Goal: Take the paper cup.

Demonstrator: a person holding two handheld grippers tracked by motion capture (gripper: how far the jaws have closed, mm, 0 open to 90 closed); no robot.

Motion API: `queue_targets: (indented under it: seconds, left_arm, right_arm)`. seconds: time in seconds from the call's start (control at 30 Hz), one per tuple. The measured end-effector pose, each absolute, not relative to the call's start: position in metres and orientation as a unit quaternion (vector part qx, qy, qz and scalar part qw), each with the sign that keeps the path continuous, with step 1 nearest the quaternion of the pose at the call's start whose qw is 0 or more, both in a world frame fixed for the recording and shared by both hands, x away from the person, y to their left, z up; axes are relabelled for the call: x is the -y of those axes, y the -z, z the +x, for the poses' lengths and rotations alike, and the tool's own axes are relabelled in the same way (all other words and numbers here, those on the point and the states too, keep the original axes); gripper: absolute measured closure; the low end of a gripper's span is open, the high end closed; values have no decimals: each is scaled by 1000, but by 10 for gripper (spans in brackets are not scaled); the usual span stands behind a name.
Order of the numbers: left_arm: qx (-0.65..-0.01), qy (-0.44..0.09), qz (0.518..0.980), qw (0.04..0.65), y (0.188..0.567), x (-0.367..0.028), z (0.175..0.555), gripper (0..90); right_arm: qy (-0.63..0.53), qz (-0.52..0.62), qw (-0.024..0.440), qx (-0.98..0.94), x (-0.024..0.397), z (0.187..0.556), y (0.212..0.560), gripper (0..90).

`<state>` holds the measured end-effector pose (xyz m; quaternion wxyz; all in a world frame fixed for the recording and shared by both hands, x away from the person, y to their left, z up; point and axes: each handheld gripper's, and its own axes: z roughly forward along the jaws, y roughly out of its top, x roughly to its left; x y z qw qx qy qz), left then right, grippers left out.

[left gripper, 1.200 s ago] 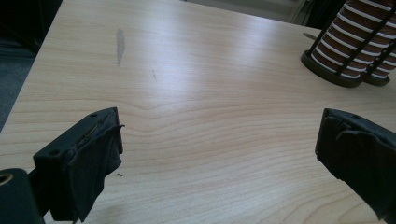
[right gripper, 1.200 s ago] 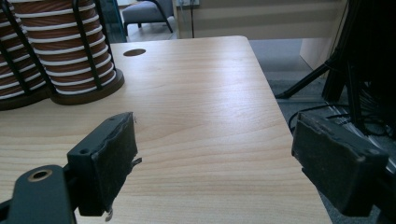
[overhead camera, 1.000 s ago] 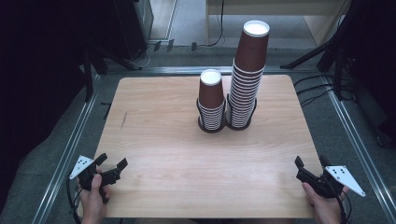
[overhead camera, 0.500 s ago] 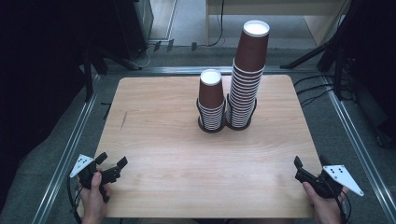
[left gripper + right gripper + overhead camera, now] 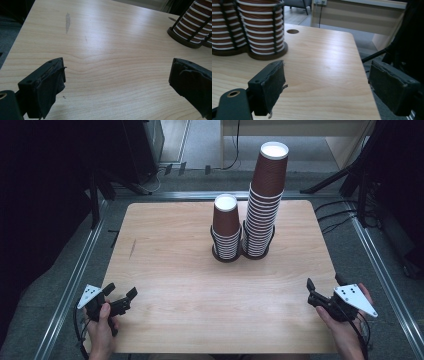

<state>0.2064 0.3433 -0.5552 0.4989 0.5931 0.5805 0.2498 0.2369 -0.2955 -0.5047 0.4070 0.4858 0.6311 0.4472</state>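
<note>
Two stacks of brown paper cups stand side by side in black wire holders at the far middle of the wooden table (image 5: pixel 170 265): a short stack (image 5: pixel 226 227) and, to its right, a tall stack (image 5: pixel 265 195). My left gripper (image 5: pixel 121 290) is held at the near left corner, open, with bare wood between its jaws (image 5: pixel 117 67). The short stack's holder (image 5: pixel 192 27) is far off at its upper right. My right gripper (image 5: pixel 324 281) hovers at the near right edge, open and holding nothing (image 5: pixel 327 65). The holders (image 5: pixel 259 27) stand ahead of it to the left.
A dark streak (image 5: pixel 133 249) marks the wood at the left. A round hole (image 5: pixel 292 31) sits in the table behind the stacks. Metal rails (image 5: pixel 70 285) run along both sides of the table on the floor, with cables (image 5: pixel 345 217) and dark stands beyond.
My right gripper has risen a little and shifted slightly toward the stacks. The left gripper and the cups have stayed where they were.
</note>
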Motion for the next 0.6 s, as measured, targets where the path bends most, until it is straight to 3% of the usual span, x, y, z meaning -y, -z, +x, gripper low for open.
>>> queue_targets:
  seconds: [0.6]
  left_arm:
    - [-570, -258, 607, 490, 555, -340, 204, 9]
  right_arm:
    - [-510, 499, 355, -604, 255, 266, 465, 142]
